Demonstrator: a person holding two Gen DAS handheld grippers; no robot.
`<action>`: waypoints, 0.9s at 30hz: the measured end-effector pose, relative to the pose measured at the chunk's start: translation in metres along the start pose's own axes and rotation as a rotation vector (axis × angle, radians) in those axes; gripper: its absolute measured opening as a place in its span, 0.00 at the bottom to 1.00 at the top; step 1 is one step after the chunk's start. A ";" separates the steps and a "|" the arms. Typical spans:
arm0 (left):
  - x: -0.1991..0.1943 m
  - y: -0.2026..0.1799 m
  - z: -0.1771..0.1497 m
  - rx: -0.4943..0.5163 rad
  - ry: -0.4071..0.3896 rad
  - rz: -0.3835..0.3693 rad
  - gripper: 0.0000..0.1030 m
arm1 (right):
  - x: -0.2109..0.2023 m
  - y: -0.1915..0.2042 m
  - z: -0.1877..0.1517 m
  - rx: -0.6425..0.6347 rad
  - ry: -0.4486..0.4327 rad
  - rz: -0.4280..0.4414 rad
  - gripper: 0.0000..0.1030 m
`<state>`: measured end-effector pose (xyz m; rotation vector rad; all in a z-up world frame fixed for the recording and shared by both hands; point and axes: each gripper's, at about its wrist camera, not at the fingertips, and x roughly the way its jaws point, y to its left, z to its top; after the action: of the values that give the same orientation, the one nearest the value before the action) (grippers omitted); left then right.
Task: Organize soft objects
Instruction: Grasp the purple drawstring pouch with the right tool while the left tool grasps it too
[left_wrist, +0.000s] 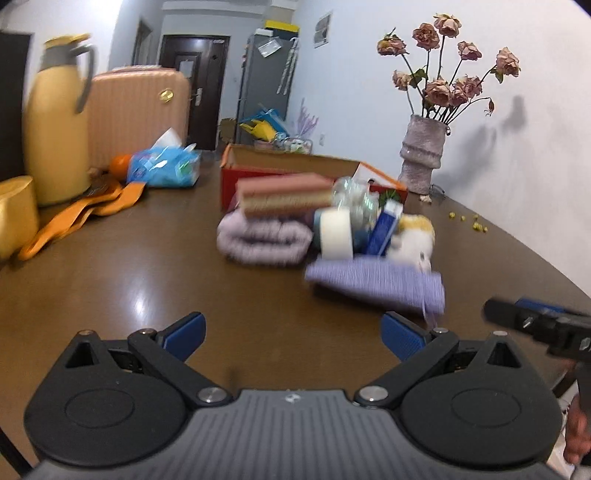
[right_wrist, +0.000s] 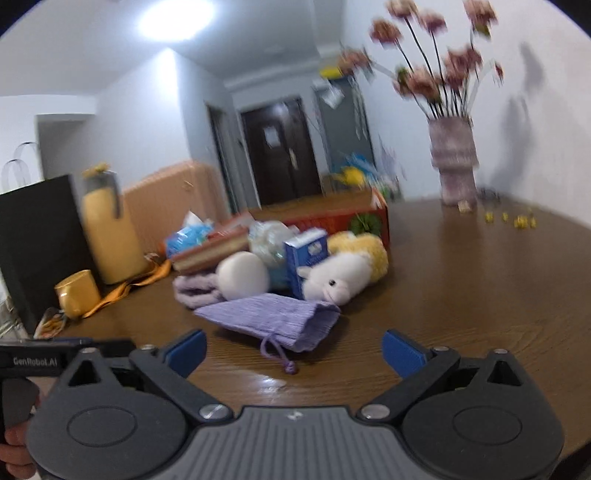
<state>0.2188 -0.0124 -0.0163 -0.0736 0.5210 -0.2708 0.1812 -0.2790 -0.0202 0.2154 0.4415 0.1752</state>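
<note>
Brown wood counter (left_wrist: 110, 266) fills the left wrist view, with a blurred heap of things at its middle. A folded lilac towel (left_wrist: 264, 240) lies under a pink and cream sponge block (left_wrist: 284, 195). Beside them stand a white tape roll (left_wrist: 336, 232), a blue carton (left_wrist: 386, 229) and a white and yellow plush toy (left_wrist: 413, 236). A lilac drawstring pouch (left_wrist: 376, 284) lies nearest the camera. Behind the heap sits an open red cardboard box (left_wrist: 236, 181). The left gripper (left_wrist: 293, 334) is spread wide and holds nothing. The right gripper (left_wrist: 535, 325) shows at the right edge.

From the right wrist view, the same heap sits further off, and the pouch (right_wrist: 273, 321) lies flat, its cord (right_wrist: 277, 354) trailing toward the camera. The plush toy (right_wrist: 336, 280) lies just behind it, touching the carton (right_wrist: 306, 258). The right gripper (right_wrist: 293, 350) is also wide apart and empty, short of the pouch. The vase of dried roses (right_wrist: 454, 166) stands well apart at the back right.

The pouch looks like the likely first pick. Limp cloth will sag, so a good grasp would pinch a thick fold at its body rather than the thin cord, and lift it clear of the toy before carrying.
</note>
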 end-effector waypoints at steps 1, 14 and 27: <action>0.010 -0.001 0.008 -0.007 -0.006 -0.009 1.00 | 0.009 -0.003 0.003 0.018 0.019 0.009 0.81; 0.114 0.010 0.030 -0.178 0.173 -0.207 0.27 | 0.094 -0.032 0.014 0.235 0.149 0.154 0.17; 0.014 -0.015 -0.024 -0.147 0.186 -0.256 0.30 | 0.026 -0.037 0.002 0.069 0.227 0.202 0.29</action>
<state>0.2147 -0.0306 -0.0417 -0.2606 0.7177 -0.4922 0.2100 -0.3091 -0.0381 0.3096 0.6527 0.3852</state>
